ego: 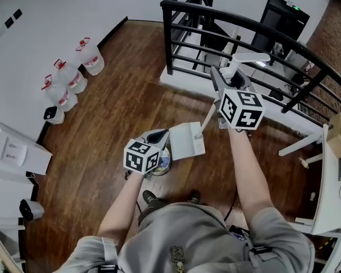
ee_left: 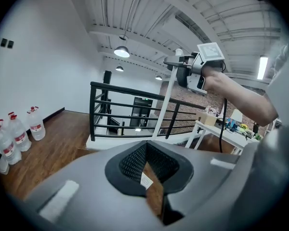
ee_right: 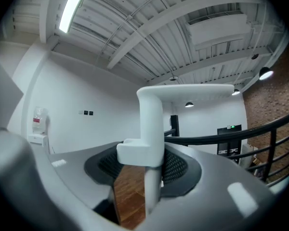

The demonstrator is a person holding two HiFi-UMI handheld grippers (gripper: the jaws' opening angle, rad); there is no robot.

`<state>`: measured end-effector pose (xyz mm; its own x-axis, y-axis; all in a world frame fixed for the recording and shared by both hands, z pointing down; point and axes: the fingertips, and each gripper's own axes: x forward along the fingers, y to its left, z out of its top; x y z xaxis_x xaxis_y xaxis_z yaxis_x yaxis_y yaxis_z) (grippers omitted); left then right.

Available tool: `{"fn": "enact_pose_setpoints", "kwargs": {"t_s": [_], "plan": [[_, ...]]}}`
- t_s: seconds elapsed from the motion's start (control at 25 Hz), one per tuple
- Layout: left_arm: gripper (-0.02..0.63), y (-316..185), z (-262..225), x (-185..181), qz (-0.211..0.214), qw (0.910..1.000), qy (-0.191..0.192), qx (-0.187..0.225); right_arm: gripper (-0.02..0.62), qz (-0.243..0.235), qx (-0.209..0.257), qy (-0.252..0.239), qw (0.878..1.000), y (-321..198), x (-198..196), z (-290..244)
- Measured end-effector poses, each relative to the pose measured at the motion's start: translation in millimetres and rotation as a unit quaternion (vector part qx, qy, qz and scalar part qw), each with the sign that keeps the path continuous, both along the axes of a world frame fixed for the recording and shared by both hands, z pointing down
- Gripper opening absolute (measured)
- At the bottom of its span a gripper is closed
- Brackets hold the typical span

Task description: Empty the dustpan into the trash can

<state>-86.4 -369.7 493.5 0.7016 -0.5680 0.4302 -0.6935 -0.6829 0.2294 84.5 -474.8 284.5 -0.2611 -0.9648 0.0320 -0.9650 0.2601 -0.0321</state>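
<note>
The white plastic dustpan [ego: 187,141] hangs clear of the brown wooden floor [ego: 113,107], near the middle of the scene, with its long handle rising to the far right. The right gripper [ego: 223,83] is pinching that handle just below its bent top grip. The pan sits just right of a small round trash can [ego: 165,164], which is partly hidden under the left gripper [ego: 156,136]. That gripper's tongs are slightly spread, and only floor shows in the narrow gap between them.

As I judge it, the pan has been carried to the can but not yet tipped, so moving over the opening, tilting and setting the pan down are left. I cannot tell whether the pan holds any dirt.

Farther off, a black metal railing [ego: 238,33] stands on the far side and 3 clear water jugs with red caps [ego: 69,77] stand along the left wall. Their red labels are too small to read. Each gripper's cube carries black-and-white square markers, and no brand is legible anywhere.
</note>
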Motion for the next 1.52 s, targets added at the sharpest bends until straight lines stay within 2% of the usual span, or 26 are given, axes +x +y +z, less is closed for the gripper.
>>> {"fn": "enact_pose_setpoints", "kwargs": {"t_s": [0.6, 1.04, 1.52], "plan": [[0.005, 14, 38, 93, 0.06, 0.9975, -0.008, -0.037, 0.199, 0.074, -0.086, -0.018, 0.993, 31, 126, 123], [0.005, 30, 73, 144, 0.077, 0.9937, -0.025, -0.078, 0.199, 0.093, -0.143, -0.015, 0.985, 63, 179, 237], [0.005, 43, 107, 191, 0.112, 0.9869, -0.045, -0.107, 0.199, 0.126, -0.165, -0.013, 0.978, 79, 238, 329]]}}
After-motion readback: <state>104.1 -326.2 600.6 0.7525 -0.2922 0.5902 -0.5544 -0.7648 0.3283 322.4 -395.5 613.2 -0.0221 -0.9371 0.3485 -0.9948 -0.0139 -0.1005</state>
